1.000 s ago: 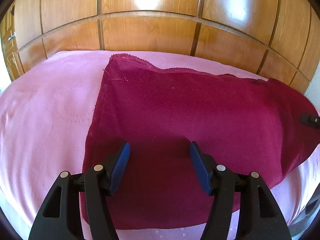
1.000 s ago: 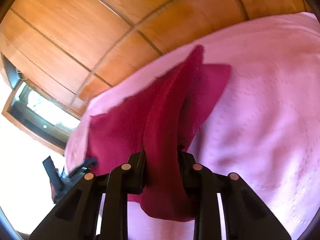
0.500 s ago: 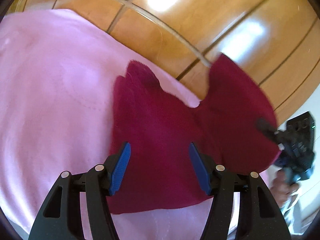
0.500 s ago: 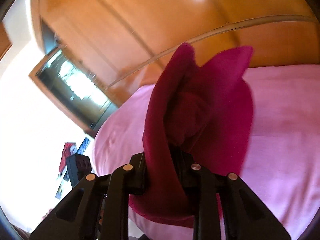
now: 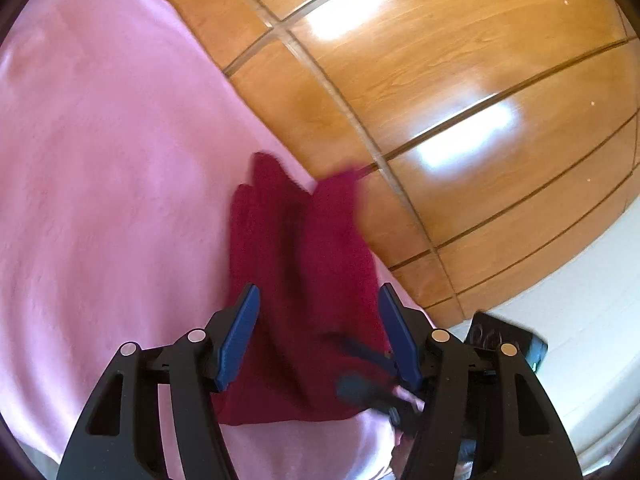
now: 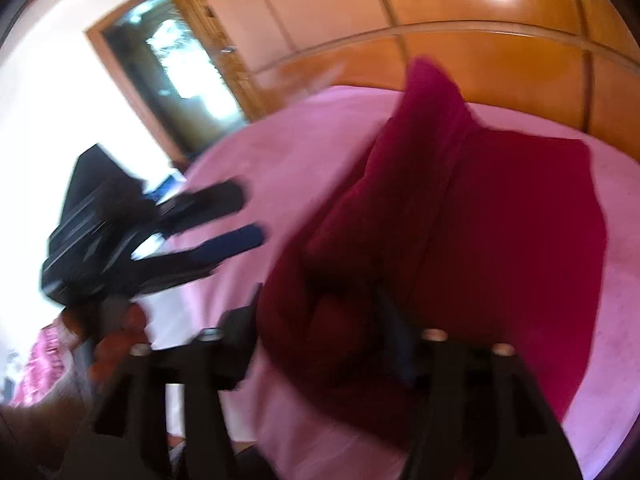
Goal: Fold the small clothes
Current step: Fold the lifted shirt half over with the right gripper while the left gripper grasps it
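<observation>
- Clearly, the right gripper (image 6: 320, 328) pinches a bunched part of the dark red garment (image 6: 500, 240), which lies on the pink blanket (image 5: 100, 160).
- The left gripper (image 5: 318, 336) is spread wide and holds nothing.
- With one pinch only, the fold may land crooked or slip out.

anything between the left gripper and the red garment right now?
Nothing visible. The open left gripper hangs directly over the red garment on the pink blanket. The right gripper grips the cloth at its near edge, beside the left's right finger.
</observation>
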A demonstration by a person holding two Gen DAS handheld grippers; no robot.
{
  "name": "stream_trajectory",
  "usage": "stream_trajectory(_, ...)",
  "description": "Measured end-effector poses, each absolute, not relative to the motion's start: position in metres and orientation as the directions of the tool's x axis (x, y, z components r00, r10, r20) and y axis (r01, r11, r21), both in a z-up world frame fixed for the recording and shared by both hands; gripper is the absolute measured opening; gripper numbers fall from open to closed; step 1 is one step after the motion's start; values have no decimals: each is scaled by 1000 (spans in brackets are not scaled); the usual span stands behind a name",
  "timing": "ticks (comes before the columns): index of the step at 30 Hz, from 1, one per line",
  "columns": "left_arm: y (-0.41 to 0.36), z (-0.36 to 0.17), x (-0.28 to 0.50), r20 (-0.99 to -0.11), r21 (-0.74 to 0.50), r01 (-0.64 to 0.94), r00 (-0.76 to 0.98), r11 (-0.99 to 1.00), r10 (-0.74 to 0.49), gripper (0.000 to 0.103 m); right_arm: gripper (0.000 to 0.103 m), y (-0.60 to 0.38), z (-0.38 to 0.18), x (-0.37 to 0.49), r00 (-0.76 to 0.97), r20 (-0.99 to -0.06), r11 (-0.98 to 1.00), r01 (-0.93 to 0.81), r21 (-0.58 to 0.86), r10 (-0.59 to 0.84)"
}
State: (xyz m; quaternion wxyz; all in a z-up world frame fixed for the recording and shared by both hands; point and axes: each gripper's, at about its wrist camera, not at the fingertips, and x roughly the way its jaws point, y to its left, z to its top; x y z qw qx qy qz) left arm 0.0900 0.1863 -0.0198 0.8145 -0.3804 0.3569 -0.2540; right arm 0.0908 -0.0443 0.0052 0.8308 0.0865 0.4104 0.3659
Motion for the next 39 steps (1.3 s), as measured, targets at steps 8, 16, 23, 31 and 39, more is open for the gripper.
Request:
stream_trajectory(8,156,-9,110,-459,-776,152,530,613,-713,69,66,-104,11,63,485,-591,762,-460,455,645)
stream_trajectory(16,122,-9,122,-621,-648,137,473,749,-625,47,63,-123,3,58,546,-614,821,-394,413,570)
stream_trajectory(23,126,-36,105,-786,-393,72,492,917,-375,20,60,-105,-28,53,532,-688,862,-404,305,493)
stream_trajectory(31,139,-42,85,-760,-389,15,560,921,-330,40,62,-116,-36,45,528,-695,864,-406,298,488)
stream_trajectory(39,150,-19,90,-644,-552,86,588,830,-489,80,89,-177,-5,91,550,-555,768,-303,564,624)
